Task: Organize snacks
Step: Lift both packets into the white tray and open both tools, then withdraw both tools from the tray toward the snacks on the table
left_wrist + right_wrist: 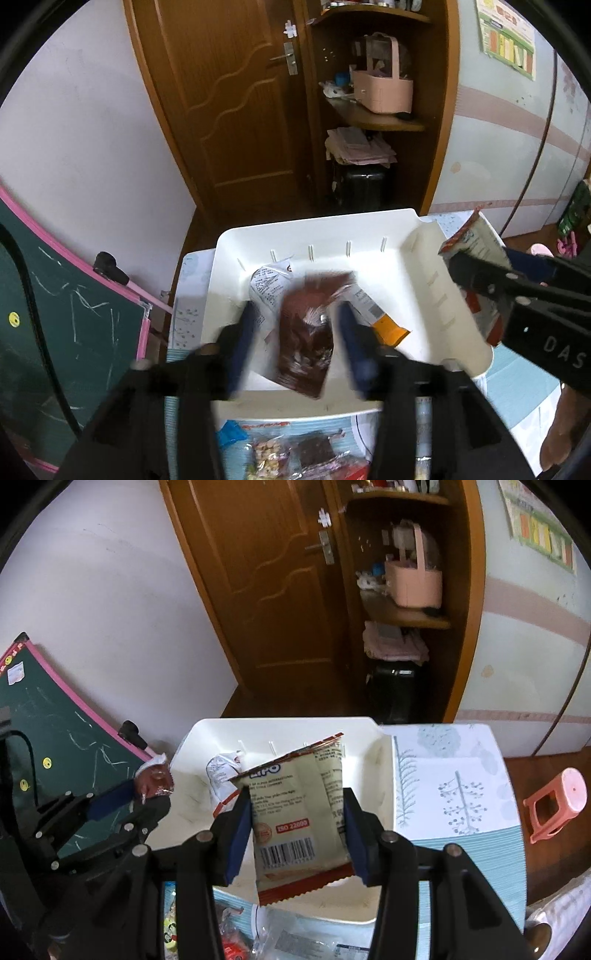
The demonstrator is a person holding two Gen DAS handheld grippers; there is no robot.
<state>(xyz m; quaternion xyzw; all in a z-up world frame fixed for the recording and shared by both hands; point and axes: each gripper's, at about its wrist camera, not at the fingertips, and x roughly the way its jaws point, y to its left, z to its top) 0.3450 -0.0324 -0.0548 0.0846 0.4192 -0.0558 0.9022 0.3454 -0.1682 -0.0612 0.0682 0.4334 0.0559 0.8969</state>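
My left gripper (295, 310) hangs open over the white bin (369, 229). A brown snack packet (303, 354) sits blurred between its blue pads (243, 332), with a gap on the left side. In the right wrist view the same gripper (147, 794) shows at the left with the brown packet (157, 775) at its tips. My right gripper (296, 794) is shut on a beige biscuit packet (291, 819) with red edges and a barcode, held above the bin (277, 722). From the left wrist view this gripper (476, 269) and its packet (476, 236) are over the bin's right wall.
Inside the bin lie a white printed packet (266, 284) and an orange-ended one (391, 328). More snacks (288, 450) lie on the table in front of the bin. A chalkboard (55, 314) leans at the left. A pink stool (557, 801) stands right of the table.
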